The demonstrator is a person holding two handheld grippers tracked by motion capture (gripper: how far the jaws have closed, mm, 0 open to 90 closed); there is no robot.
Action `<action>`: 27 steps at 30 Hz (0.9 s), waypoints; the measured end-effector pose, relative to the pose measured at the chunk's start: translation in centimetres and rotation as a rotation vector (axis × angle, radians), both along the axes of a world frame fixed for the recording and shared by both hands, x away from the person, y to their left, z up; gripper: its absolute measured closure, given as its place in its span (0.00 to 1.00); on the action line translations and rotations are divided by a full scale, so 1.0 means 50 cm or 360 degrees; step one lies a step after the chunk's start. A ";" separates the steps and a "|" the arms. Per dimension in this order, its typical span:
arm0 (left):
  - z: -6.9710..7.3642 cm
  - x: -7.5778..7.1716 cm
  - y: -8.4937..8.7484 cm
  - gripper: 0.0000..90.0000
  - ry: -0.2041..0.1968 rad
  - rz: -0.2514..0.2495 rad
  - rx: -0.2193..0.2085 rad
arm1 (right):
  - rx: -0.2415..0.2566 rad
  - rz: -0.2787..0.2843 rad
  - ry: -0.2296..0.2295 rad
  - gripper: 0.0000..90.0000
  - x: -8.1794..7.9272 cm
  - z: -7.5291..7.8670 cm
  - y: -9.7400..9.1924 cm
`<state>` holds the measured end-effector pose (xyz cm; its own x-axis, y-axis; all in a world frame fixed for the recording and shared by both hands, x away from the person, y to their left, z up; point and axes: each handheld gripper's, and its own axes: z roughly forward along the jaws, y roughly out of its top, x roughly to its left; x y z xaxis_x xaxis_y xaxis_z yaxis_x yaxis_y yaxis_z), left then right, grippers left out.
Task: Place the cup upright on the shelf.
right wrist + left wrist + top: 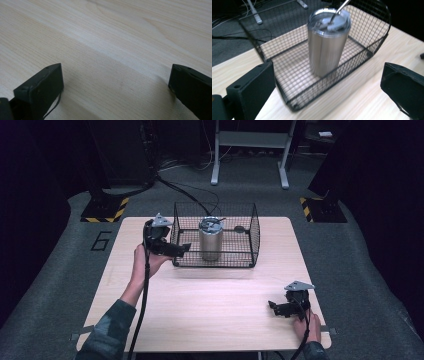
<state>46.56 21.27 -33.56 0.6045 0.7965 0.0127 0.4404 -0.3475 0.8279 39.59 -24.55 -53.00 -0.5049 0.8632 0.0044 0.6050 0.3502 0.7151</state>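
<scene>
Right hand-held gripper (272, 306) open; floor (60, 270) marked "6" (101, 240).

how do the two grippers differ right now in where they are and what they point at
The left gripper is held up at the wire basket's left edge, aimed at the steel tumbler standing inside it; the right gripper sits low near the table's front right corner, facing bare wood. The left is far from the person, the right close. Both have their jaws wide open and hold nothing.
</scene>
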 end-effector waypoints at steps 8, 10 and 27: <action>-0.025 -0.061 0.059 0.00 0.0009 0.0021 0.0036 | -0.0001 0.0003 0.0001 0.00 0.000 0.000 0.000; -0.035 -0.075 0.073 0.00 0.0018 0.0037 0.0042 | 0.0002 -0.0001 -0.0003 0.00 0.000 0.000 0.000; -0.268 -0.183 0.208 0.00 0.0232 0.0316 0.0039 | 0.0002 -0.0002 -0.0001 0.00 0.000 0.000 0.000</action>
